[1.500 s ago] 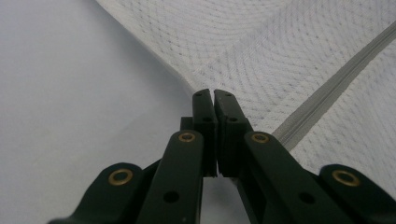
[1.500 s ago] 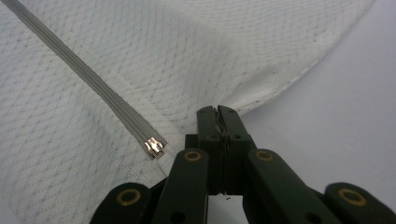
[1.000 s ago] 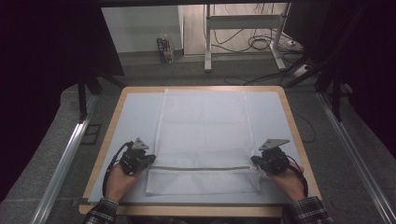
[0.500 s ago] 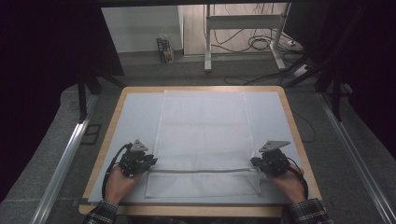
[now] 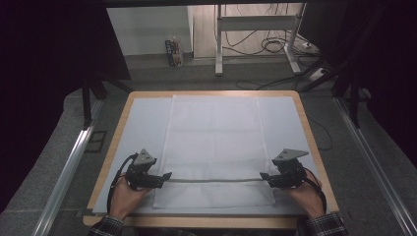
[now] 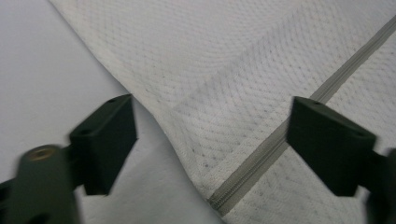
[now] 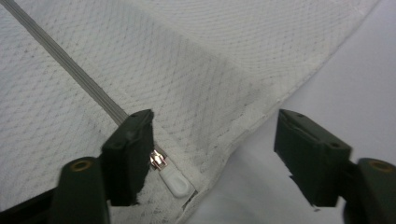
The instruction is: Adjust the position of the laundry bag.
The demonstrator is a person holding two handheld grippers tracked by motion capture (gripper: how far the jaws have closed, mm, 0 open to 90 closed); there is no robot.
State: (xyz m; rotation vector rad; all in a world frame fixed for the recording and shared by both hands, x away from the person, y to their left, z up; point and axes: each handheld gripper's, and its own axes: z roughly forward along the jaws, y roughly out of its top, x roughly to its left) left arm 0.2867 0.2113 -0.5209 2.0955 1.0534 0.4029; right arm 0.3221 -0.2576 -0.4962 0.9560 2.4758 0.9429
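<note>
Both our grippers have slid nearer us along the mesh laundry bag (image 5: 215, 147). Left gripper (image 6: 210, 144) and right gripper (image 7: 212, 154) gape, straddling its edges; closing might snag the zipper pull (image 7: 175, 179) beside the right's left jaw.

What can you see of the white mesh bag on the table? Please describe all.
The white mesh bag lies flat and spread on the table, long side running away from the person. It looks like thin net fabric with hemmed edges. A grey zipper crosses its near part; its white pull sits at the right edge. Both open grippers flank the zipper's ends.

White mesh bag (image 5: 214, 142) w/ grey zip (image 6: 280, 135), white pull (image 7: 176, 182); black fingers (image 7: 128, 156).
</note>
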